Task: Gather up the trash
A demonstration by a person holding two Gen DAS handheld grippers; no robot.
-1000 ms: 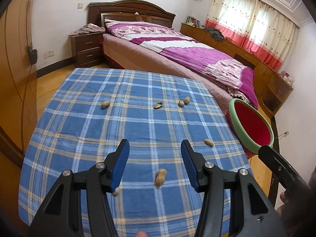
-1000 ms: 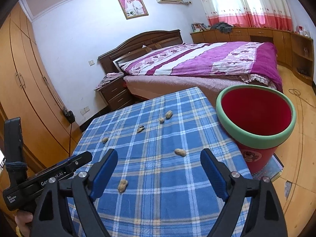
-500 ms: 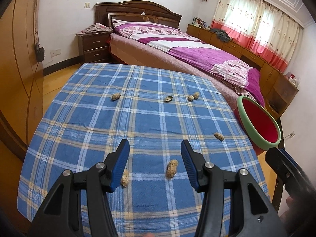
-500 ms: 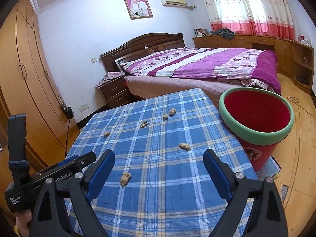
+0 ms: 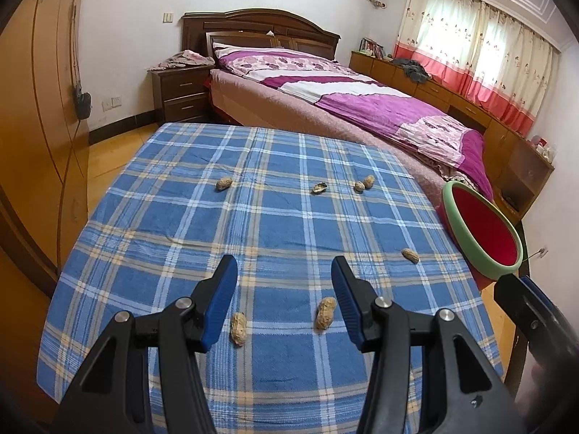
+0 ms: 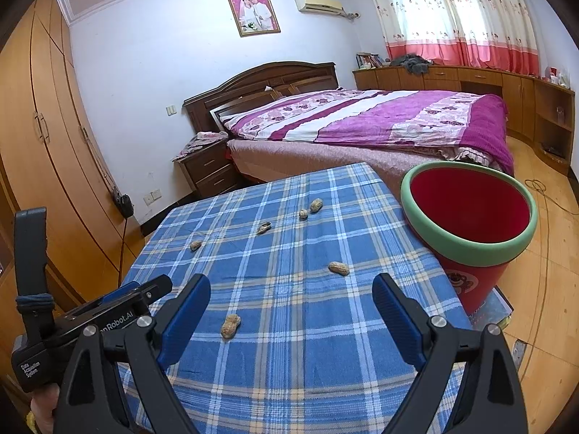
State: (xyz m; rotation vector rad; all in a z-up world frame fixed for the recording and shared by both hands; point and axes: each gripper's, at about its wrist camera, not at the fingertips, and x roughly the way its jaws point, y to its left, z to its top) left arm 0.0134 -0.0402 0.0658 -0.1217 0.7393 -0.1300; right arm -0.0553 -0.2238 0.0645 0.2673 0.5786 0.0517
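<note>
Meanwhile the left tongs hung about half open over the plaid-covered desk, gripping nothing, with one peanut beside the left pad and another peanut just inside the right pad, neither touched. Further right, the right tongs stood wide and empty above the desk, the red bin with its green rim beside the desk's right edge. Its base was cut off behind the desk edge.

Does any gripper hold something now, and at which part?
Nothing is held. The left gripper and right gripper both stand open above the blue checked tablecloth.
</note>
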